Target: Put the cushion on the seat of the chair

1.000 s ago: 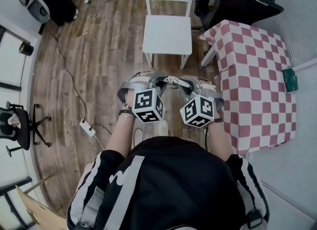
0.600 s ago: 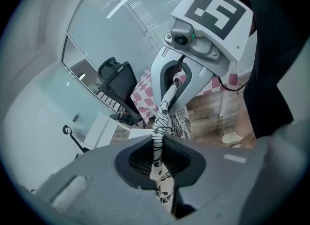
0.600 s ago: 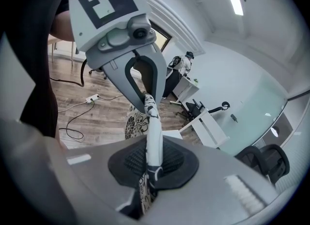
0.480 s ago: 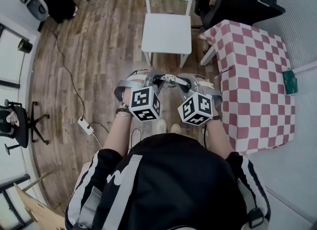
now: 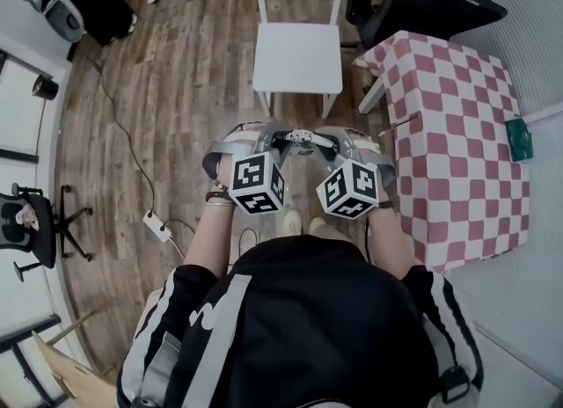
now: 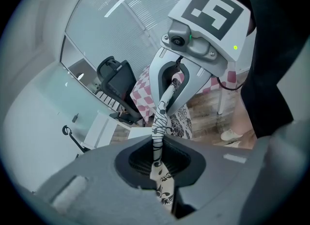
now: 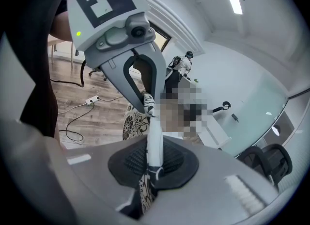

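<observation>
Cushion (image 5: 300, 138) in black-and-white print hangs at mid-frame, its top edge pinched at two spots: the left hand-held gripper (image 6: 157, 158) and the right hand-held gripper (image 7: 152, 158) are each clamped on it. The white chair (image 5: 297, 56) stands bare at upper centre, beside the checked table (image 5: 457, 134). I'd carry the cushion forward level and lower it flat onto the seat before releasing.

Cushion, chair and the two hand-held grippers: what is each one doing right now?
cushion: held up in the air by one edge, hanging down, not yet on the chair.
left hand-held gripper: shut on the cushion's edge.
right hand-held gripper: shut on the same edge of the cushion.
chair: standing upright in front of the person, seat bare.
table: covered with a red-and-white checked cloth.
</observation>
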### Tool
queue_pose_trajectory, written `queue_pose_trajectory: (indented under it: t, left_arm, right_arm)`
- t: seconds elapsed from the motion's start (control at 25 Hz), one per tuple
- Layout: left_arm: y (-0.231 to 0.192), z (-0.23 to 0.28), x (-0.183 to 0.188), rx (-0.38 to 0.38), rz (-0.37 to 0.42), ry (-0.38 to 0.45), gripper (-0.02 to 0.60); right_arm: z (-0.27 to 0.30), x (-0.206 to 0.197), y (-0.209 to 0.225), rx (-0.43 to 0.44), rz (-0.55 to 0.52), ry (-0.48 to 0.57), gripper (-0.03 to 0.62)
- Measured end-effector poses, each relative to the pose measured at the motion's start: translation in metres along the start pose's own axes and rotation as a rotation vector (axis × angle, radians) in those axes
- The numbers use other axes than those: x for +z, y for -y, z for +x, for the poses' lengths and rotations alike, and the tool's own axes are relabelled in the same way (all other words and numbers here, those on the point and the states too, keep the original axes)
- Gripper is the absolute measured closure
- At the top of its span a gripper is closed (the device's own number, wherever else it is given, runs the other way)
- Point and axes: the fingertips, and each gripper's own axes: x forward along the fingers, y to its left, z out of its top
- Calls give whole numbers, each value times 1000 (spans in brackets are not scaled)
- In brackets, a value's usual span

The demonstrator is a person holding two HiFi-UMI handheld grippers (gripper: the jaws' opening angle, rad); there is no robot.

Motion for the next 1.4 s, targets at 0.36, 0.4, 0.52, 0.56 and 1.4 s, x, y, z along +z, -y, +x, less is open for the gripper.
queue_pose_trajectory:
  t: [0.36,0.4,0.52,0.56,1.4]
  left_arm:
    - [-8,-3,-8,3,-2,14,563]
    - [-10,-2,-10,5,-4,14,563]
    - [-19,3,-13,12,-2,8,563]
    - [-22,4,-14,14,-1,7,563]
    - [-119,69,-20,34,-9,0,561]
  right_arm:
    - [7,9,5,-20,1,-9,583]
    - [9,10,6,-19,1,-8,583]
    - [16,10,12,-18,-2,-7,583]
    - [19,10,15,-16,-3,-6,583]
    - [81,-6,112,-13,-18,12,583]
